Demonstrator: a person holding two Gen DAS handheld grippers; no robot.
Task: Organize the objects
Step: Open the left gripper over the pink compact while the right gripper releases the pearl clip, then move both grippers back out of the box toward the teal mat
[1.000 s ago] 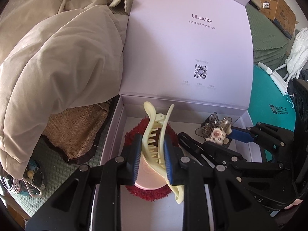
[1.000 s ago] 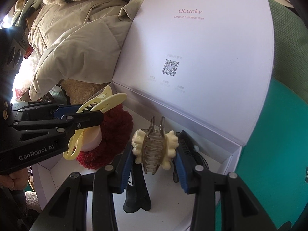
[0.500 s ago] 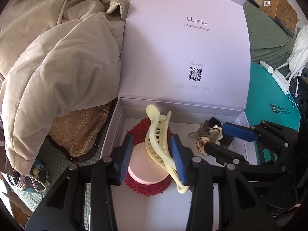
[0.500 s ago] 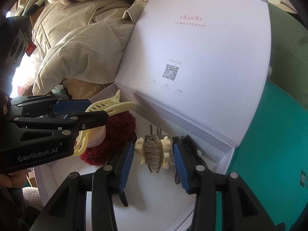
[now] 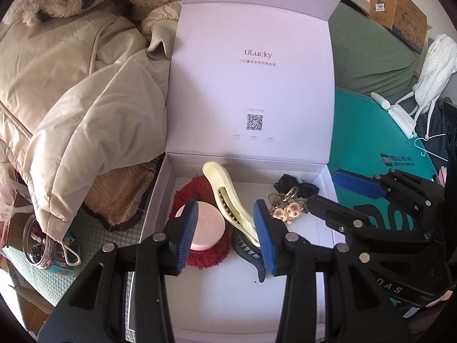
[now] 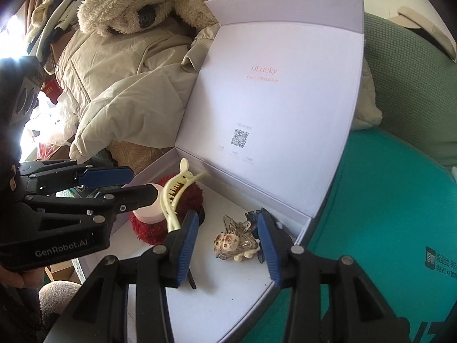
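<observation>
With both clips lying in the box (image 5: 154,200), the left gripper (image 5: 225,234) and right gripper (image 6: 228,245), jaws parted and empty, should lift clear toward six o'clock.

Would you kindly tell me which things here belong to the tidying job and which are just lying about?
Job: white box, cream claw clip, clear charm clip, red scrunchie, pink round case.
Lying about: beige jacket, plush toy, glass jar, cardboard box.

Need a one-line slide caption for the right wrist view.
Open right gripper above clear claw clip lying in white box; left gripper beside cream clip.
</observation>
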